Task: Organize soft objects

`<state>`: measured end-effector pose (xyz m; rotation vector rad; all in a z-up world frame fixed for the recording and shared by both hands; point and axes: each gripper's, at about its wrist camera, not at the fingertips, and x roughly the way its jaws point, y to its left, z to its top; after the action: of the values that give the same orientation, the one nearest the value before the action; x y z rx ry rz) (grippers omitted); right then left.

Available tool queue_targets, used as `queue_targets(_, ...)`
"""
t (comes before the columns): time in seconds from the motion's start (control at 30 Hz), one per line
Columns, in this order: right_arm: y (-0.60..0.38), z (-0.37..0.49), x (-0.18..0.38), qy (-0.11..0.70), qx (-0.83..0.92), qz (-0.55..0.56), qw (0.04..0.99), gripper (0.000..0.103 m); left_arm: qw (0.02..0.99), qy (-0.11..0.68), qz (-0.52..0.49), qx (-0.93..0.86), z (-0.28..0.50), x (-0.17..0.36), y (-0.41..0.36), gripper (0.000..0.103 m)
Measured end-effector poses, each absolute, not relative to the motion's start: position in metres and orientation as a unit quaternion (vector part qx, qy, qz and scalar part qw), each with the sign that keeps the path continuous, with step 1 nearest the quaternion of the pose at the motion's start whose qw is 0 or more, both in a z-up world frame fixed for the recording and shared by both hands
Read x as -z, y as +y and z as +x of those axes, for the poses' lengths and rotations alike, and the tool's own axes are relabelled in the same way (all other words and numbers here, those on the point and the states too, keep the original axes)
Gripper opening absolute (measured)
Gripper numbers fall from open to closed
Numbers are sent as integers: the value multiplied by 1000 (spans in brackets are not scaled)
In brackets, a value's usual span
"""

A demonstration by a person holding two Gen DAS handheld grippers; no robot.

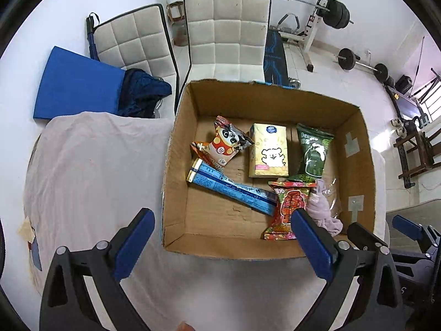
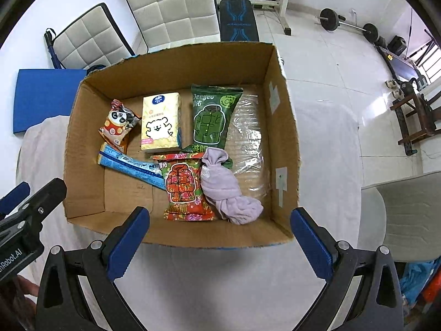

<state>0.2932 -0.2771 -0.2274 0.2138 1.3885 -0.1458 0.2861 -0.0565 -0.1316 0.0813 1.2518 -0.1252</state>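
**A:** Left wrist view? State of the left gripper (image 1: 222, 224)?

**B:** Jaws spread wide, nothing between them. It hangs above the near rim of the cardboard box (image 1: 176, 165), which sits on a pale cloth-covered table (image 1: 96, 165). Right-hand finger overlaps the red packet (image 1: 286, 207) in the picture, not touching as far as the frame shows.

**A:** Contents?

**B:** Panda snack bag (image 1: 226, 143) far left, yellow tissue pack (image 1: 268, 151) with a white cartoon bear, green packet (image 1: 315, 151) to its right. Long blue packet (image 1: 234, 190) lies diagonally across the floor, its end just beside the red packet. Lilac cloth (image 1: 322, 207) against the red packet's right side. Two white padded chairs (image 1: 226, 33) behind the box.

**A:** Right wrist view?

**B:** Right gripper (image 2: 220, 220) also wide apart, empty, over the near wall of the box (image 2: 82, 138). Green packet (image 2: 213, 115) reads "Deegeo" with a drawn coat. Red packet (image 2: 186, 187) carries a flowered coat drawing; its Chinese text is not readable to me. Lilac cloth (image 2: 226, 190) is knotted, touching the red packet, partly lying on a clear plastic bag (image 2: 250, 138). Tissue pack (image 2: 161, 121) has a round blue logo, too small to read.

**A:** Other writing?

**B:** Left gripper body (image 2: 16, 248) at the left edge shows "nRobot.AI", cut off.
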Motion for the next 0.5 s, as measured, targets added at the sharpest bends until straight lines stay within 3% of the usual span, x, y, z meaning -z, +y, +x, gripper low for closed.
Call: queue_targets(0.5, -273, 200, 112, 543, 43, 100, 833, 103, 866, 496, 29, 54, 181, 14, -40, 101)
